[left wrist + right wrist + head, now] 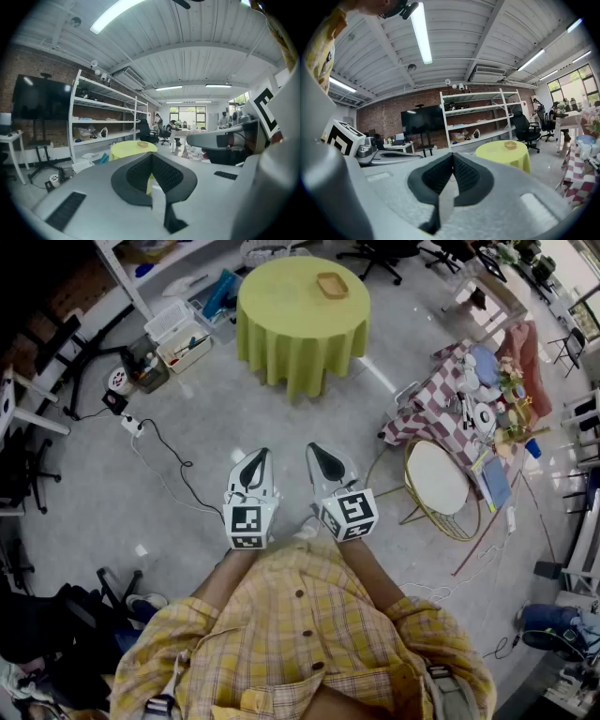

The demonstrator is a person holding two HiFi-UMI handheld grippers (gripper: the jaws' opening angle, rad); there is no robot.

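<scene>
I hold both grippers side by side in front of my chest, above the bare grey floor. The left gripper [256,457] is shut, its dark pads meeting at the tips with nothing between them [151,157]. The right gripper [319,454] is likewise shut and empty [452,157]. Both point toward a round table [302,315] draped in a yellow-green cloth, a few steps ahead. A small wooden tray [332,285] lies on that table. In the left gripper view the round table [126,149] shows past the jaws. In the right gripper view the round table [506,153] stands to the right.
A checked-cloth table [433,401] crowded with dishes stands at the right, a gold wire chair [439,480] beside it. Storage bins [178,332] and white shelving [108,122] line the left wall. A power strip [131,425] and cable trail across the floor. Office chairs stand at the back.
</scene>
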